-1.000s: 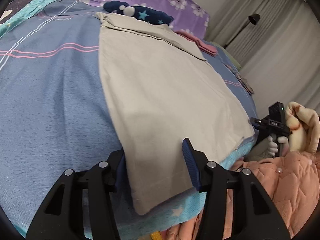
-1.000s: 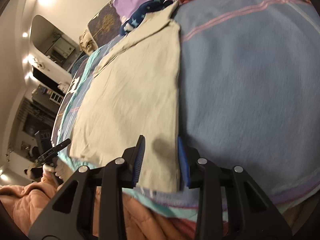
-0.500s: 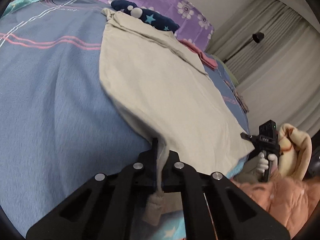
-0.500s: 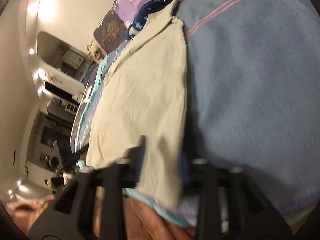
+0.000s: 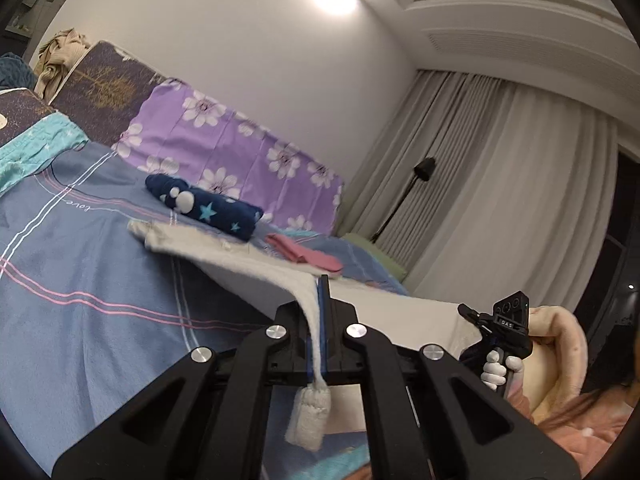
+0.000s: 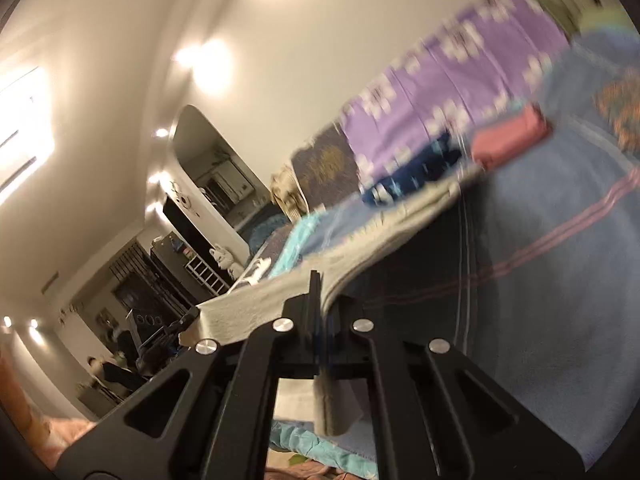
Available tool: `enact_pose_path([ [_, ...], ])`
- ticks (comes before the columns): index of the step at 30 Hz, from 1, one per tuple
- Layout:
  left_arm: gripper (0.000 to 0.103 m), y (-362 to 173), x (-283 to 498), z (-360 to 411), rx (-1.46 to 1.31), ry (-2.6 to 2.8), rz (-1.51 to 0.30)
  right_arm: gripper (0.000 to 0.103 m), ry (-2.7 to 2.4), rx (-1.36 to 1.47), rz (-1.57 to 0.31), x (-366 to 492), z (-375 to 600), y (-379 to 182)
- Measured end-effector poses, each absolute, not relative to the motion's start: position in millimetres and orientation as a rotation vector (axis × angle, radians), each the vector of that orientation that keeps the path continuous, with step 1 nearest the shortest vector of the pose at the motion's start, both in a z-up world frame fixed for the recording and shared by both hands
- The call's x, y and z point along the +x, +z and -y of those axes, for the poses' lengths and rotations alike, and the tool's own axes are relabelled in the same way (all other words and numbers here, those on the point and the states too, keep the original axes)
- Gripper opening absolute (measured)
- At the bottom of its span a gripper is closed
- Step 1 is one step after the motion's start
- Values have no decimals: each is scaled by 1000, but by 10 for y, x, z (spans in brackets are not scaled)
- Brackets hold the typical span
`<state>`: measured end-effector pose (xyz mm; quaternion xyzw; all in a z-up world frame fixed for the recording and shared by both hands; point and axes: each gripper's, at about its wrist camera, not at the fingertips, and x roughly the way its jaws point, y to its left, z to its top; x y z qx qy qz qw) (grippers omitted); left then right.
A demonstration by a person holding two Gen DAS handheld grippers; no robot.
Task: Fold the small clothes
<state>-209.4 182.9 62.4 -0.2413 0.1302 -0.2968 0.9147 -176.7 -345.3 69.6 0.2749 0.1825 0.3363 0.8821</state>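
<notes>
A beige garment (image 5: 256, 264) lies on the blue bedspread (image 5: 80, 280), its far end flat near the pillows. My left gripper (image 5: 320, 292) is shut on one near corner and holds it lifted; the corner's hem hangs down behind the jaws. My right gripper (image 6: 318, 288) is shut on the other near corner of the beige garment (image 6: 360, 256), also lifted off the bed. The right gripper also shows in the left wrist view (image 5: 508, 332), at the right, held by a gloved hand. The right wrist view is blurred.
A folded navy star-print garment (image 5: 208, 208) and a folded pink garment (image 5: 304, 256) lie beyond the beige one, in front of a purple floral pillow (image 5: 224, 148). A peach quilt (image 5: 580, 440) lies at the near right. Curtains and a floor lamp (image 5: 420, 172) stand right.
Both grippers closed on the garment's near corners and lifted them off the bed. Both cameras tilted up, so the wall and ceiling now show.
</notes>
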Motion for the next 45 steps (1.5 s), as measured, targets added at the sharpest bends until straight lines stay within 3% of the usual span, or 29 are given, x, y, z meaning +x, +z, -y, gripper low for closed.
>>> enact_pose_path([
  [3,2,654,-2311,-1849,-488,-572,-235,3,600,486,-343,-2020,3581,788],
  [13,2,450,-1669,-1801,-553,-542,-373,4,592,549,-468,-1240,3450,416],
  [24,2,610,-271,-1926,-512,-401,-393,4,462,581,-503,417,3405,392],
  [28,2,244,524,-1929,-526,-295,-513,4,410,577,-625,1222,3259,2],
  [32,2,-471,1188,-2005,-552,-183,-728,4,362,554,-771,1734,3127,-543],
  [37,2,-730,1264,-2122,-619,-196,-762,8,352,596,-841,1839,3167,-890],
  [42,27,-581,1091,-2177,-549,-194,-768,19,386,542,-860,1688,3164,-786],
  [43,30,-568,1050,-2164,-544,-206,-764,25,395,514,-863,1623,3150,-748],
  [45,32,-547,969,-2129,-523,-231,-770,28,410,467,-872,1518,3109,-704],
])
